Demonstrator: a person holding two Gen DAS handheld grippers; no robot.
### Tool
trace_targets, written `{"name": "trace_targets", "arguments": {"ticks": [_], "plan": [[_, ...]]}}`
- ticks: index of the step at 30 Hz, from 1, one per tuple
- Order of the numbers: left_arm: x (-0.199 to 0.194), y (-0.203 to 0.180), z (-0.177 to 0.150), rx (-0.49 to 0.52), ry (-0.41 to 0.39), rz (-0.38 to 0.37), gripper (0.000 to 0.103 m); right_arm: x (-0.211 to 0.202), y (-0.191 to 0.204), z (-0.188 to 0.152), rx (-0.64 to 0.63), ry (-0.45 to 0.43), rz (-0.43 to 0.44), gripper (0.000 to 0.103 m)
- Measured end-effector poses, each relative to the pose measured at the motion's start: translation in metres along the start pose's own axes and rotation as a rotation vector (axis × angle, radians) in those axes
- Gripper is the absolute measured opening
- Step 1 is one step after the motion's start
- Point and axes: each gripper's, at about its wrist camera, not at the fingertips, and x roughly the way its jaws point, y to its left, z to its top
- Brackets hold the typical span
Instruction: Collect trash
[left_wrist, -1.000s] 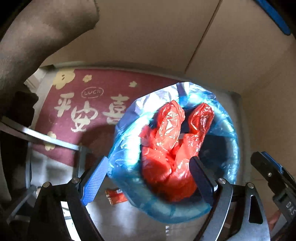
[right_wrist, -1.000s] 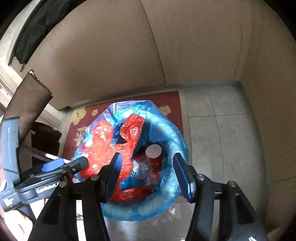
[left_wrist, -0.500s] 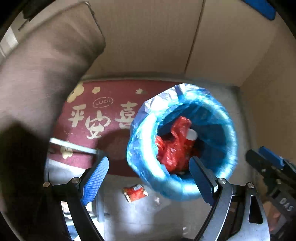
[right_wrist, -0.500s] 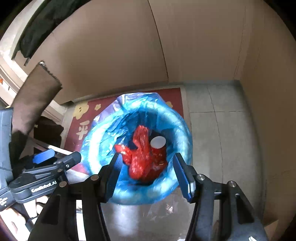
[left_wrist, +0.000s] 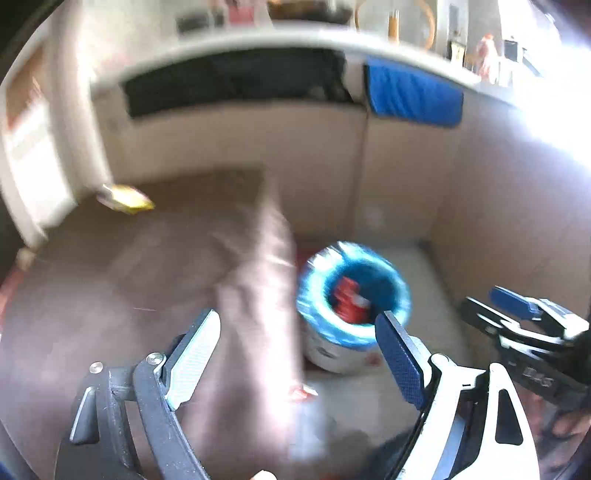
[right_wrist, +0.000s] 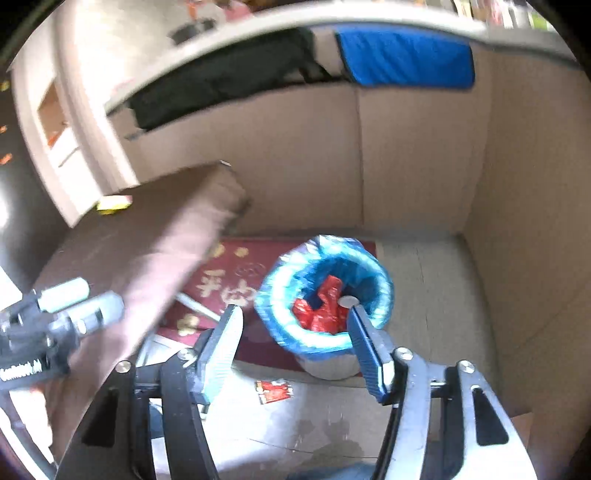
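Observation:
A white bin with a blue liner (right_wrist: 327, 304) stands on the floor in a corner; it also shows in the blurred left wrist view (left_wrist: 352, 295). A crumpled red plastic bag (right_wrist: 319, 308) and a red cup with a white lid (right_wrist: 347, 302) lie inside it. A small red wrapper (right_wrist: 273, 391) lies on the floor in front of the bin. My left gripper (left_wrist: 297, 352) is open and empty, high above the bin. My right gripper (right_wrist: 295, 345) is open and empty, also well above the bin.
A brown table (right_wrist: 147, 254) juts in from the left, with a yellow object (right_wrist: 114, 201) at its far edge. A red mat with gold characters (right_wrist: 229, 280) lies beside the bin. Beige walls (right_wrist: 417, 162) close the corner. Blue cloth (right_wrist: 406, 61) hangs above.
Both grippers have pulled up and back from the bin, which looks much smaller now. The red bag has dropped fully into the bin. The tabletop has come into view.

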Motion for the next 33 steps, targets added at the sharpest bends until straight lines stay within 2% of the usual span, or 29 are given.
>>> {"name": "trace_targets", "arguments": {"ticks": [3,7,10,14,18,20,25,29,33], "plan": [[-0.05,0.016,-0.024,0.025,-0.086,0.108,0.086,-0.038,0.029,-0.021,-0.023,-0.037,0.023,0.064],[-0.095,0.033,-0.058,0.023,-0.112,0.128,0.086,-0.073,0.061,-0.056,-0.031,-0.044,0.038,0.064],[-0.119,0.041,-0.078,0.0,-0.123,0.171,0.086,-0.097,0.079,-0.081,-0.043,-0.07,0.042,0.064],[-0.145,0.038,-0.096,0.01,-0.131,0.27,0.086,-0.134,0.103,-0.105,-0.095,-0.164,0.021,0.064],[-0.174,0.04,-0.112,-0.013,-0.167,0.296,0.086,-0.164,0.121,-0.121,-0.131,-0.253,0.021,0.07],[-0.183,0.043,-0.118,-0.038,-0.166,0.302,0.086,-0.171,0.127,-0.126,-0.129,-0.267,0.025,0.071],[-0.194,0.053,-0.135,-0.081,-0.133,0.311,0.086,-0.175,0.138,-0.137,-0.143,-0.239,0.055,0.071],[-0.198,0.061,-0.142,-0.118,-0.124,0.346,0.086,-0.179,0.15,-0.142,-0.201,-0.246,0.043,0.071],[-0.199,0.067,-0.145,-0.137,-0.106,0.349,0.086,-0.181,0.154,-0.143,-0.222,-0.257,0.043,0.071]]}}
